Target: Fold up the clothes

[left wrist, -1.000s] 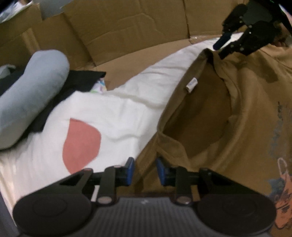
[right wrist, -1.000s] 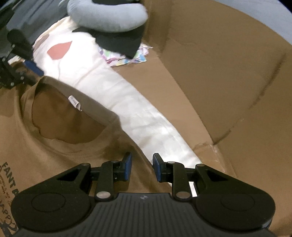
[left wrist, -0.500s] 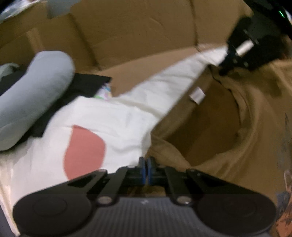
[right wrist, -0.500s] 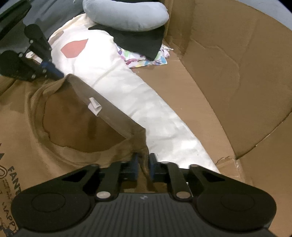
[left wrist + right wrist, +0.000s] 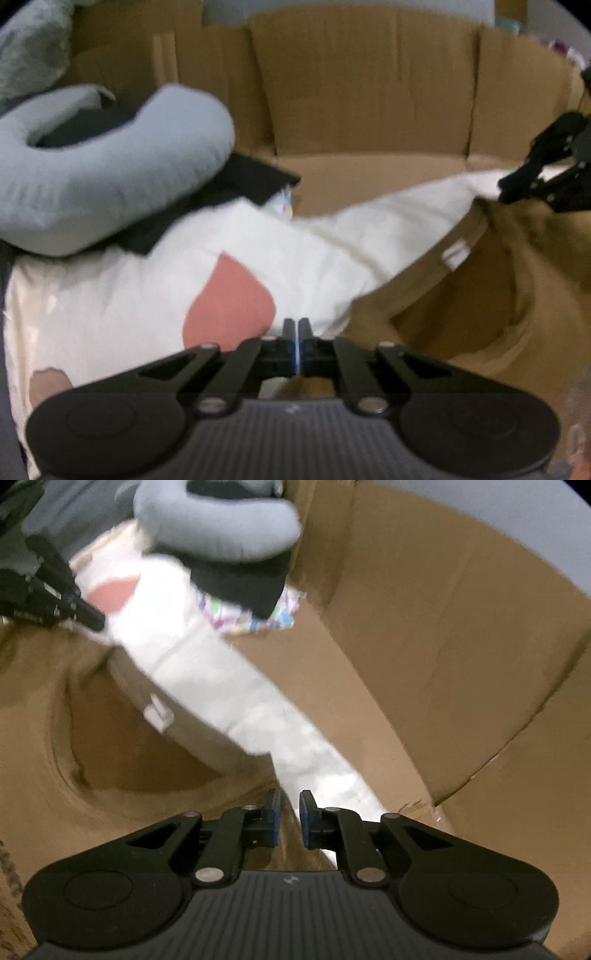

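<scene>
Item: brown T-shirt (image 5: 461, 325), lying on a white cloth (image 5: 303, 258) over a cardboard floor (image 5: 343, 709). Its neck opening gapes toward both cameras, with a small white label (image 5: 456, 254) inside the back of the collar. The collar edge is lifted at two points, one at each gripper, and pulled fairly taut between them; the rest of the shirt spreads toward the near side and out of both views.

Left gripper (image 5: 297, 343): jaws pressed together, with brown fabric showing just behind the pads; it holds the shirt edge beside one end of the collar.

Right gripper (image 5: 288, 819): narrow gap, jaws opening; a fold of the brown shirt stands between the pads, and whether they press on it cannot be told through the blur.

White cloth: bears a pink patch (image 5: 229, 302) near the left gripper; its far edge runs as a long strip along the shirt's collar side.

Far side, beyond the cloth: grey neck pillow (image 5: 103, 173) resting on a black garment (image 5: 255, 181), with a patterned cloth (image 5: 255, 616) under that.

Bounds: cardboard walls (image 5: 443, 627) rise behind and to the right. Bare cardboard floor lies open between the white cloth's edge and those walls.
</scene>
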A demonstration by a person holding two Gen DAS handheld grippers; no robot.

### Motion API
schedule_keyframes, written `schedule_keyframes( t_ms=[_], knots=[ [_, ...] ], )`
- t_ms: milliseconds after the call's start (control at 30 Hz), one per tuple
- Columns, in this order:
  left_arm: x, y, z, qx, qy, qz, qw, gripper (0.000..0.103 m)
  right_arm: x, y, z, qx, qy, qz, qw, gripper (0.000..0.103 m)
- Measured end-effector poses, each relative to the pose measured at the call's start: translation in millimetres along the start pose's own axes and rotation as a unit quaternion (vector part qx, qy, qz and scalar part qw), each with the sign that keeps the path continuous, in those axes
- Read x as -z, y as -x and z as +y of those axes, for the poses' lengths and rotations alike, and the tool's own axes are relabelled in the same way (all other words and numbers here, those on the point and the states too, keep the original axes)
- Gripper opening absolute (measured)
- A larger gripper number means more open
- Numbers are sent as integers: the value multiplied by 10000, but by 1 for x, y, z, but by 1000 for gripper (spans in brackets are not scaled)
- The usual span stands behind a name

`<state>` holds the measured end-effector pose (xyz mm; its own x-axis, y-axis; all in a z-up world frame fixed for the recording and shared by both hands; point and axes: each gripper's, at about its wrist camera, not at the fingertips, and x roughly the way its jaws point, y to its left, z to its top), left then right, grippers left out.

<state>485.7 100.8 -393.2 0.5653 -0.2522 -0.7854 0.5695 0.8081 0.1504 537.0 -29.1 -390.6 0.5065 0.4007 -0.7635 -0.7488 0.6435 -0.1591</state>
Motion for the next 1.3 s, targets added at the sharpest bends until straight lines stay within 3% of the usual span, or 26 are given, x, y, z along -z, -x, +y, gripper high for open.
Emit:
schedule_keyframes(
  t_ms=[200, 433, 600, 733, 900, 1033, 1133, 1300],
  knots=[
    [-11, 20, -13, 476, 466, -229, 9975, 7, -11, 19, 6, -338, -325, -365, 9982, 14],
    [-4, 11, -48, 792, 207, -37, 9966, 8, -14, 16, 43, -940, -461, -450, 9935, 14],
    [11, 6, -51, 716, 143, 262, 9970, 9, -12, 10, 72, -1254, -614, -404, 9894, 14],
    [21, 6, -49, 715, 119, 286, 9970, 10, -13, -2, 94, -1438, -655, -299, 9870, 15],
    [28, 10, -48, 744, 45, 233, 9969, 14, -18, -9, 114, -1598, -534, -226, 9854, 24],
    [33, 11, -48, 771, 13, 221, 9968, 23, -21, -14, 117, -1660, -579, -180, 9843, 26],
    [35, 9, -48, 777, 15, 244, 9967, 23, -22, -17, 117, -1737, -621, -164, 9827, 33],
    [33, -2, -41, 745, 379, 250, 9962, 23, -23, -22, 124, -1779, -460, -162, 9828, 33]
  ],
)
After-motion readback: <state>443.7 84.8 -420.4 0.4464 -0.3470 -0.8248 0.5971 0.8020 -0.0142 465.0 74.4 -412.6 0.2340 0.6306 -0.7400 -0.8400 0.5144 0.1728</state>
